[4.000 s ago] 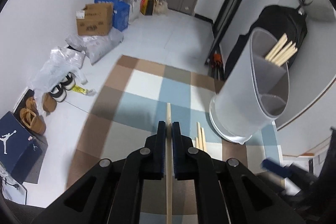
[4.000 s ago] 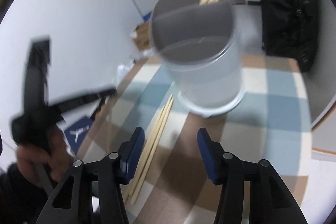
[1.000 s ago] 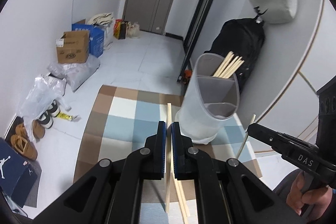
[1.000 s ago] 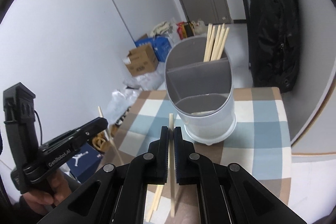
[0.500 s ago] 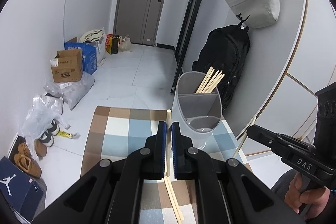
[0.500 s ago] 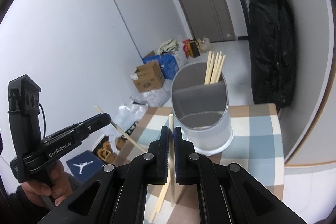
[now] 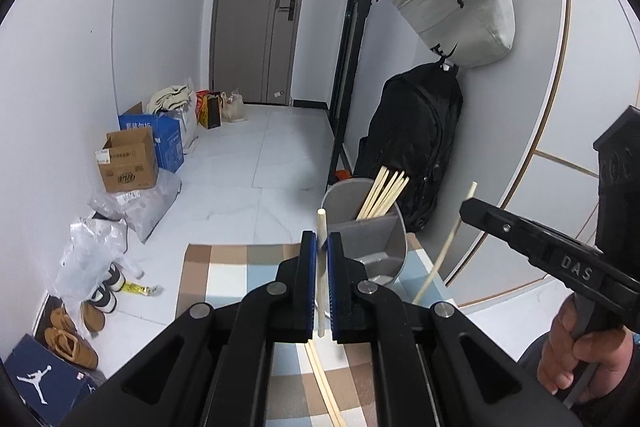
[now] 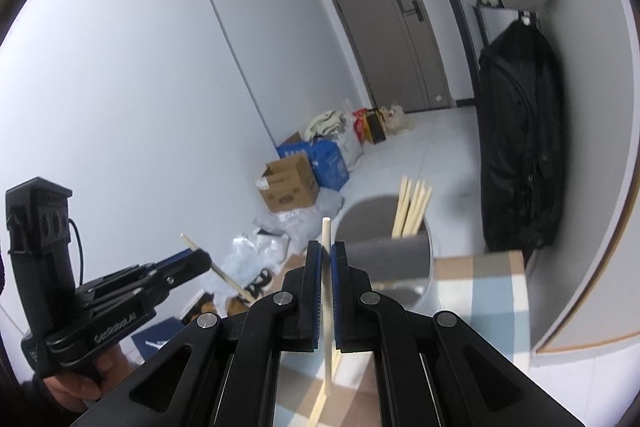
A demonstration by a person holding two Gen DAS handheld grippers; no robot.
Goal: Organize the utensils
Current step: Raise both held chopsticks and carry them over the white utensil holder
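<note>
My left gripper [image 7: 320, 239] is shut on an upright wooden chopstick [image 7: 321, 223]. It is held above the chequered cloth [image 7: 224, 267], just left of the grey divided utensil holder [image 7: 394, 247]. Several chopsticks [image 7: 384, 191] stand in the holder's far compartment. My right gripper [image 8: 327, 247] is also shut on one chopstick [image 8: 326, 227], in front of the holder [image 8: 400, 255]. Each gripper shows in the other's view: the right gripper [image 7: 466, 207] grips a slanted chopstick [image 7: 444, 251], and the left gripper [image 8: 202, 259] grips a chopstick [image 8: 224, 277]. Loose chopsticks [image 7: 320, 379] lie on the cloth below.
A black backpack [image 7: 416, 147] and a beige bag [image 7: 460, 7] hang on the wall right of the holder. Cardboard boxes [image 7: 126, 163], plastic bags [image 7: 92, 251] and shoes [image 7: 72, 339] line the floor at the left. A grey door [image 7: 256, 15] closes the far end.
Both grippers have risen with their chopsticks, so the holder and cloth sit lower and smaller in both views. Four seconds ago the right gripper was open over the loose chopsticks.
</note>
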